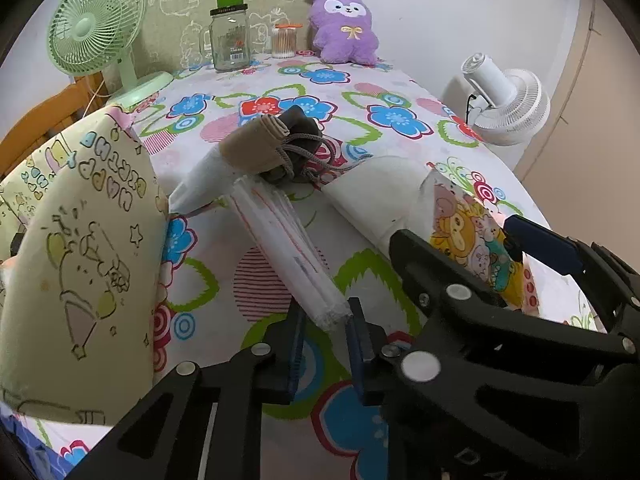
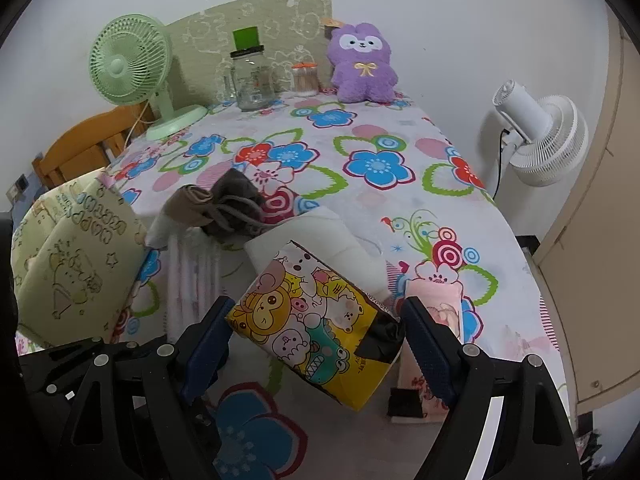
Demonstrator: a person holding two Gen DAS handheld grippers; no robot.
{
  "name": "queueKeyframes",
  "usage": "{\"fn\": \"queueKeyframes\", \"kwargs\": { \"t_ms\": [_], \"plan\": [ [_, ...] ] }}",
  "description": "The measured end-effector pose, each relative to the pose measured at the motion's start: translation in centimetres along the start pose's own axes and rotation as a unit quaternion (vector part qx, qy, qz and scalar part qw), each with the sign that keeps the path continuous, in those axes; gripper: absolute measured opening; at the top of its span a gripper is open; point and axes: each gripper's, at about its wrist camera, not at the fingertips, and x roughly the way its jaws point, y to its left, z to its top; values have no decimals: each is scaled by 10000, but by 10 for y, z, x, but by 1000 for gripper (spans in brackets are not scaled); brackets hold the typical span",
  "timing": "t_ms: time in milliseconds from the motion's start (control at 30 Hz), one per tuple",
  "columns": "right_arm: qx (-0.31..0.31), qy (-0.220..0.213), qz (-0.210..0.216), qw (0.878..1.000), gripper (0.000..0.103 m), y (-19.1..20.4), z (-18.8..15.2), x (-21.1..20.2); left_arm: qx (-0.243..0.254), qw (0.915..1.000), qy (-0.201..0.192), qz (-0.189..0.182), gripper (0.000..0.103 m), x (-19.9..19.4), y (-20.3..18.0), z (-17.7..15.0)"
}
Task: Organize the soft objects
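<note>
1. The left gripper (image 1: 323,350) is sitting with its blue-padded fingers a narrow gap apart, and the near end of a folded white cloth with thin red stripes (image 1: 286,252) is lying just at or between the fingertips; whether the pads are actually pressing it, I cannot tell
2. That striped cloth is looking light and limp, so it is likely to be sagging and unfolding if lifted by one end; taking it deeper, across the whole stack of folds, seems the safer hold
3. The right gripper (image 2: 316,332) is standing wide open, one finger on each side of the cartoon-printed tissue pack (image 2: 310,322), apparently not touching it; nothing is being held
4. The tissue pack is looking like a thin film wrap over soft paper: light, squashy and somewhat slippery, so it is probably calling for a gentle squeeze across the middle of its width, away from the torn black opening near the right finger
5. Just outside the right finger, a pink printed pack (image 2: 434,312) is lying on the floral tablecloth (image 2: 360,140)
6. Beyond the fingertips of both grippers, a white foam-like block (image 1: 380,192) is resting behind the tissue pack, and a beige cloth roll (image 1: 256,146) is leaning on a dark drawstring pouch (image 1: 306,148); both are looking soft and easy to pinch, though the loose cord may be snagging
7. Far ahead, a purple plush toy (image 1: 346,26) is sitting upright against the wall
</note>
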Motion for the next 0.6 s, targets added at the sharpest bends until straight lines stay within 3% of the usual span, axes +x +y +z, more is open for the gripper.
{"fn": "queueKeyframes", "kwargs": {
  "t_ms": [600],
  "plan": [
    [-25,-256,8,9997,86,8,-14,-32,144,9993,-329,43,12,-33,-5,-17]
  ]
}}
